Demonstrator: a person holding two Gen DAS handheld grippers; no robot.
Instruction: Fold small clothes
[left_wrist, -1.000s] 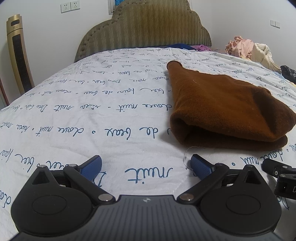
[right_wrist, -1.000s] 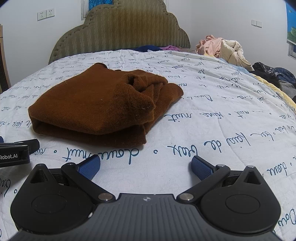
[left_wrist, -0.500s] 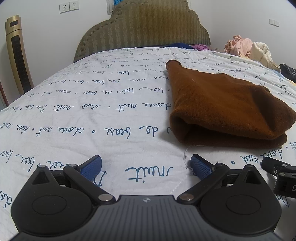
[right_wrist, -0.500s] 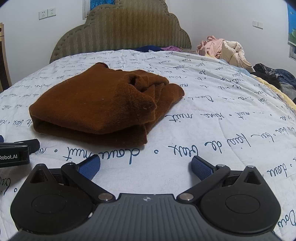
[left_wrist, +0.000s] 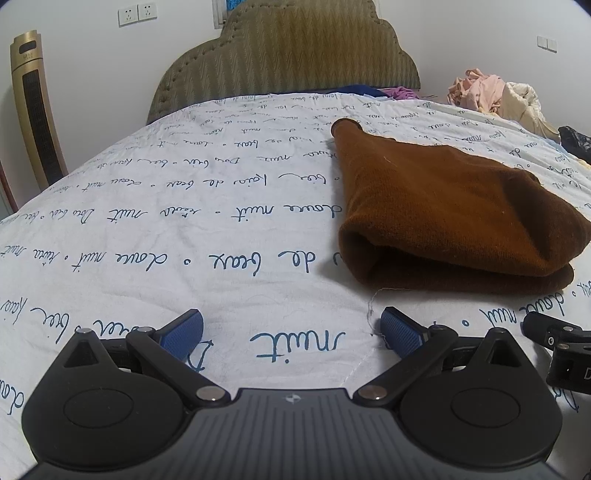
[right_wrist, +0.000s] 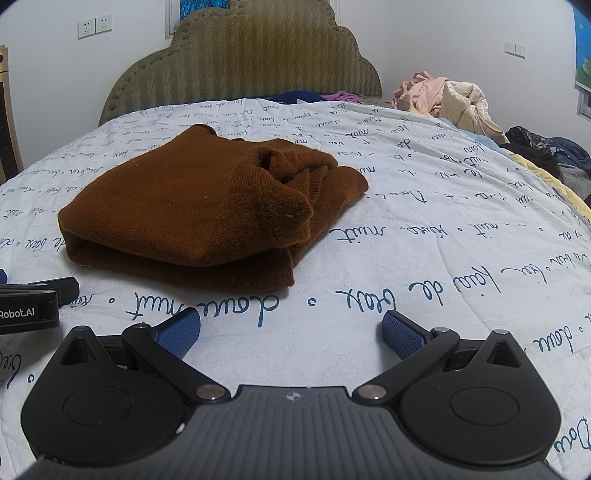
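A brown knitted garment (left_wrist: 443, 210) lies folded on the white bedspread with blue writing (left_wrist: 184, 221). In the left wrist view it is ahead and to the right of my left gripper (left_wrist: 291, 326), which is open and empty just above the bedspread. In the right wrist view the garment (right_wrist: 207, 210) lies ahead and to the left of my right gripper (right_wrist: 290, 328), also open and empty. Its right side is bunched into loose folds. Each gripper shows at the edge of the other's view: the right one (left_wrist: 561, 350), the left one (right_wrist: 33, 302).
A padded olive headboard (left_wrist: 288, 59) stands at the far end of the bed. A heap of pink and cream clothes (right_wrist: 447, 99) lies at the far right, with dark clothes (right_wrist: 546, 147) along the right edge. A gold tower appliance (left_wrist: 33, 107) stands at the left.
Both grippers have stayed open and nearly still, with only a slight drift of the views. The garment has not moved.
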